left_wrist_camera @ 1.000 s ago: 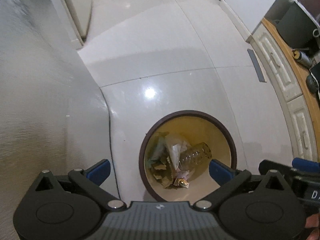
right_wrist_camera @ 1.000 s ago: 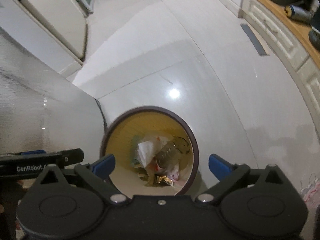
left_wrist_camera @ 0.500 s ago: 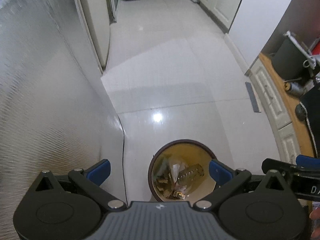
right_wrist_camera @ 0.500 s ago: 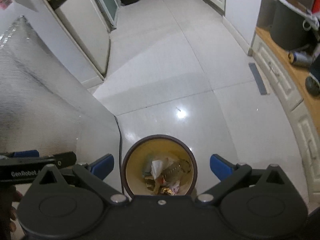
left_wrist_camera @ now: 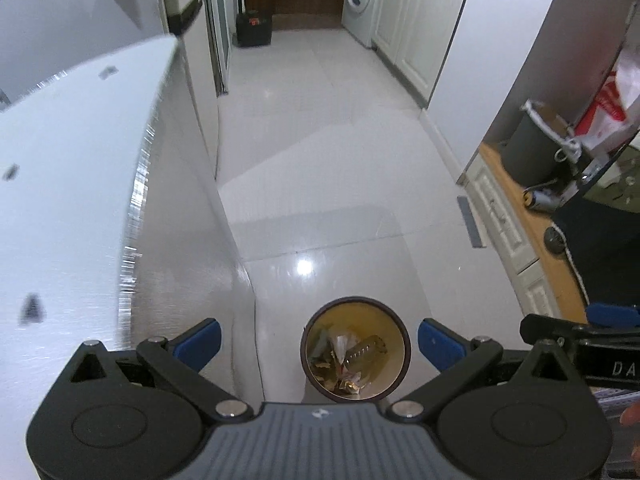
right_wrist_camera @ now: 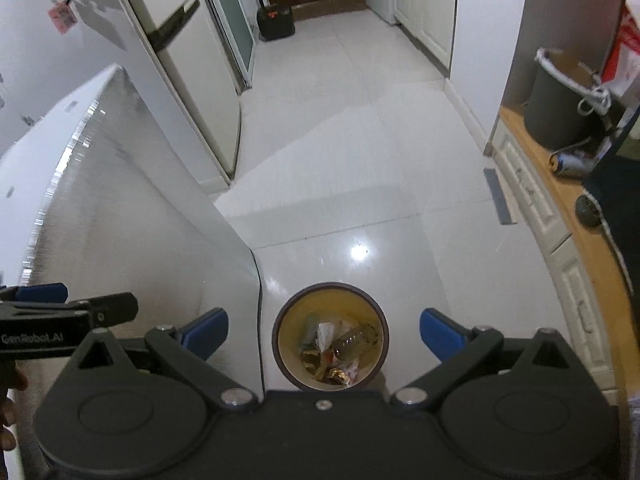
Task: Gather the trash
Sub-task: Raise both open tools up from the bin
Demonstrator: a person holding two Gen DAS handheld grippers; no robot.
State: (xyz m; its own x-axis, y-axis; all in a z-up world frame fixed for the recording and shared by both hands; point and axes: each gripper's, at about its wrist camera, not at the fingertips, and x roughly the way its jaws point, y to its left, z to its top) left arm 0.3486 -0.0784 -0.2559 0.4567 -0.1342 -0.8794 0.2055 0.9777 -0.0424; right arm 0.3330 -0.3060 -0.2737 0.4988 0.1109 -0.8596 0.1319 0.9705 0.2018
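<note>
I have both tongs held high over the floor, looking down on the bin (left_wrist_camera: 355, 348), which stands beside the corner of a silver cabinet (left_wrist_camera: 172, 248). The left tongs (left_wrist_camera: 318, 340) are spread wide and carry nothing; the right tongs (right_wrist_camera: 323, 330) are likewise spread and bare. Inside the bin I can see a clear plastic bottle (left_wrist_camera: 366, 353) lying on crumpled paper and wrappers (right_wrist_camera: 332, 374), so I judge the dropping step done and the tongs free for another fetch.

My next move is a search: no loose rubbish shows on the white floor (left_wrist_camera: 320, 160) ahead. The worktop (right_wrist_camera: 532, 184) on my right carries a grey bucket (right_wrist_camera: 554, 104) and a can (right_wrist_camera: 570, 162) lying on its side; whether that can is trash I cannot tell. I would turn that way, keeping the tongs clear of the cabinet edge.
</note>
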